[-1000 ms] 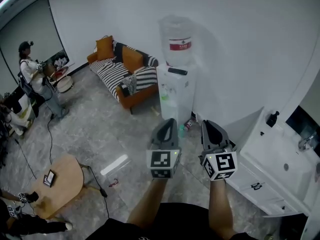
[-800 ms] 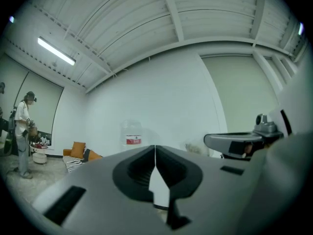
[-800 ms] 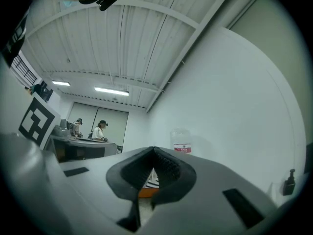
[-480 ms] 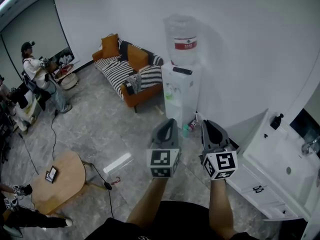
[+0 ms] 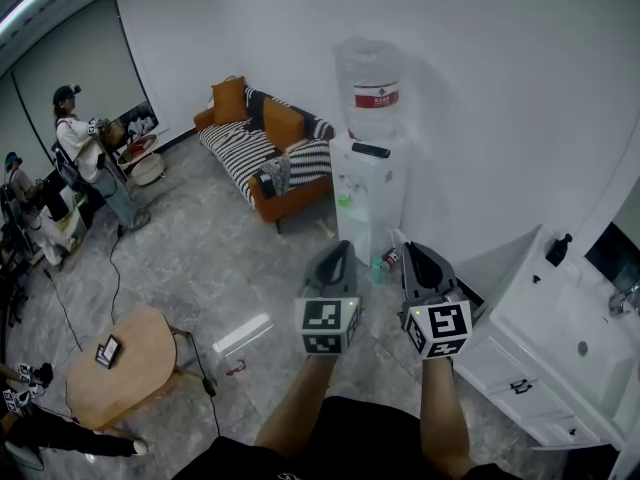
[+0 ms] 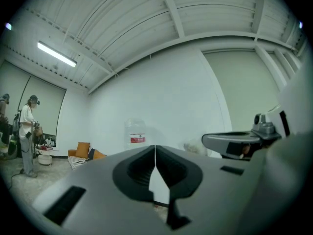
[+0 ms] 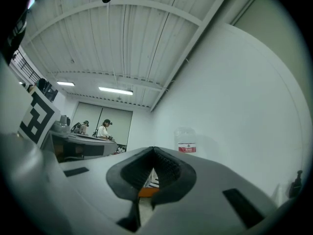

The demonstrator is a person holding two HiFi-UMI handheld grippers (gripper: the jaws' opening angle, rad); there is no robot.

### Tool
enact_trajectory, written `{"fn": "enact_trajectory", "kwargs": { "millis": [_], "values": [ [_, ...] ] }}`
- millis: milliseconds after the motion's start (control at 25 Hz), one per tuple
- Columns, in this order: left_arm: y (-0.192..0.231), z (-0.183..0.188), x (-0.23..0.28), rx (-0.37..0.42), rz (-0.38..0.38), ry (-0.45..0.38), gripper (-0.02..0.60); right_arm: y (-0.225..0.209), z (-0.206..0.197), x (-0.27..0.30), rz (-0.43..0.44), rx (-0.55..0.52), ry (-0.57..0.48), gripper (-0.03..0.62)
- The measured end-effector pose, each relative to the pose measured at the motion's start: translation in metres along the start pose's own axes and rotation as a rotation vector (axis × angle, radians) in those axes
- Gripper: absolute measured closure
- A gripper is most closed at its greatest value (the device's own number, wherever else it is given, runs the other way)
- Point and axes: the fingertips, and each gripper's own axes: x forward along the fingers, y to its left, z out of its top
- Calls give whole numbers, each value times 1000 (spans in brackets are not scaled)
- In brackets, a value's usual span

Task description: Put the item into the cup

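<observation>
Left hand-held gripper (image 5: 337, 250): held up in front of the person, jaws pressed together at the tips, nothing between them. The left gripper view confirms the tips meet in one line (image 6: 155, 149).

Right hand-held gripper (image 5: 416, 254): held just beside the left one, apart from it, at about the same height. Its jaws are also pressed together (image 7: 154, 151) and hold nothing.

Both units point toward a white water dispenser (image 5: 366, 198) standing against the wall, with a clear water bottle (image 5: 371, 86) on top and a dark flat object (image 5: 371, 150) lying on its upper surface. Small bottles (image 5: 380, 263) stand on the grey floor (image 5: 210, 268) at its foot.

Left of the dispenser: an orange sofa (image 5: 272, 158) with striped cushions. Right: a white worktop (image 5: 560, 313) with a sink and a dark bottle (image 5: 556, 250). Lower left: a low round wooden worktop (image 5: 125, 368) carrying a small dark device (image 5: 108, 350). A person (image 5: 88, 153) stands at the far left.

Item and cup: cannot be located in any view
</observation>
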Motion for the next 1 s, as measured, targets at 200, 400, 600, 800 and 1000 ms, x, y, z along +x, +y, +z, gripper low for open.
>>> {"fn": "enact_trajectory", "kwargs": {
  "millis": [200,400,600,800,1000],
  "values": [
    [0,2,7,5,-1,-2,568,-9,-14,6,7,63,16,583],
    [7,2,9,1,10,-7,568,-11,-20,10,20,100,19,583],
    [13,0,26,-2,6,-12,568,-18,-29,21,27,100,31,583],
    [20,-9,59,4,-14,-8,568,-29,-42,50,27,87,37,583],
    [42,-16,104,1,-25,0,568,-41,-54,94,34,96,39,583]
  ]
}}
